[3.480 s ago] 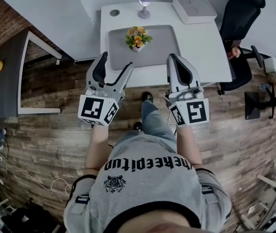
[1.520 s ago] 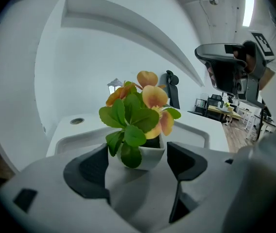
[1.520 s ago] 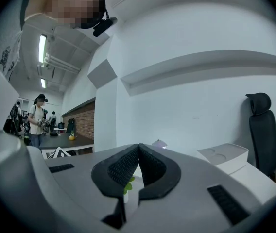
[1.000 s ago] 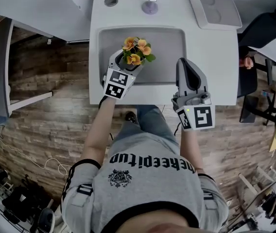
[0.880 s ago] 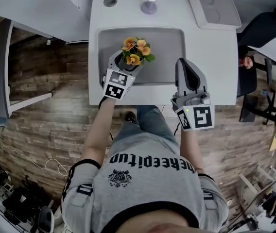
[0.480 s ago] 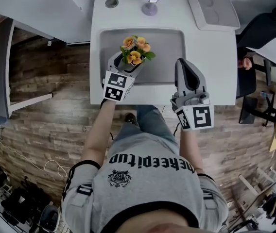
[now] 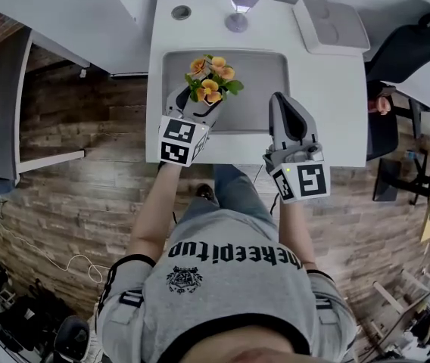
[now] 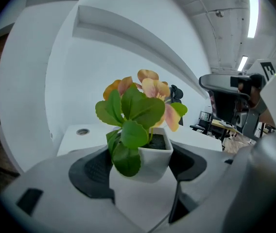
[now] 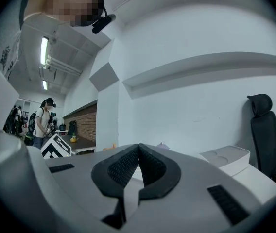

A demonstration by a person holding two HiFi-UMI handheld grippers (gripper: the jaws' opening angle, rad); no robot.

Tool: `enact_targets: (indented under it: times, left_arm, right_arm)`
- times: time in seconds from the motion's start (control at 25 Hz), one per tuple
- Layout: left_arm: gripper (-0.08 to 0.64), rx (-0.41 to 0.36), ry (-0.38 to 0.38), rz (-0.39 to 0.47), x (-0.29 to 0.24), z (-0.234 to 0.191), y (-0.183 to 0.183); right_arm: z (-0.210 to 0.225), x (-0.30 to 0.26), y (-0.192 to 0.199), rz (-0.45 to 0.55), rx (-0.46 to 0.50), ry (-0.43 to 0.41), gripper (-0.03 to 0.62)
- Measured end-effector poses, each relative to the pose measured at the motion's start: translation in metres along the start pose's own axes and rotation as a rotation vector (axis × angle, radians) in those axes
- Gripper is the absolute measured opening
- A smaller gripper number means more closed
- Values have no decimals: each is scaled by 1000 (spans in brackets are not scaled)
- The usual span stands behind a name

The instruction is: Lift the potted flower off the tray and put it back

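Observation:
A small white pot with orange flowers and green leaves [image 7: 210, 78] [image 8: 140, 140] is held up above the grey tray [image 7: 264, 89]. My left gripper [image 7: 197, 106] [image 8: 143, 166] is shut on the pot, one black pad on each side of it. In the left gripper view the pot stands upright between the pads, with the table far below. My right gripper [image 7: 283, 110] [image 9: 138, 154] hovers over the tray's front right part, its jaws shut with nothing between them.
The white table [image 7: 328, 112] also holds a small purple lamp [image 7: 239, 6], a white box [image 7: 330, 23] at the back right and a round cable hole [image 7: 182, 12]. A black office chair [image 7: 412, 48] stands to the right. Wooden floor lies to the left.
My left gripper has come up and toward me with the pot, lifting it off the tray. The right gripper has stayed almost still.

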State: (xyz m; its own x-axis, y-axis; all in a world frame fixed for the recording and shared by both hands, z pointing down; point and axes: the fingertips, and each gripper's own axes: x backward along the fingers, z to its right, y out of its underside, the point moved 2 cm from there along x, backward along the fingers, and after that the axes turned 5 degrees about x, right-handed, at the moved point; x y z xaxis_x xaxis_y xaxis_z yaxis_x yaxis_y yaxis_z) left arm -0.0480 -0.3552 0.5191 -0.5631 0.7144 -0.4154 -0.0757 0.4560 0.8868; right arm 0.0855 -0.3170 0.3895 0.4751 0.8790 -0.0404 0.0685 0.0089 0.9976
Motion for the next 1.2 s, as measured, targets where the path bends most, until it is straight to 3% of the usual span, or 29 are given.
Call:
enact_targets:
  times: [0.52,1.2]
  left_arm:
    - [351,-23,-62,142,65,8,-52]
    - [351,-23,-114,299,145,23,-90]
  right_arm:
    - [-25,6,-20,35,29,-37,3]
    - [-38,40,-45,94,59,6,3]
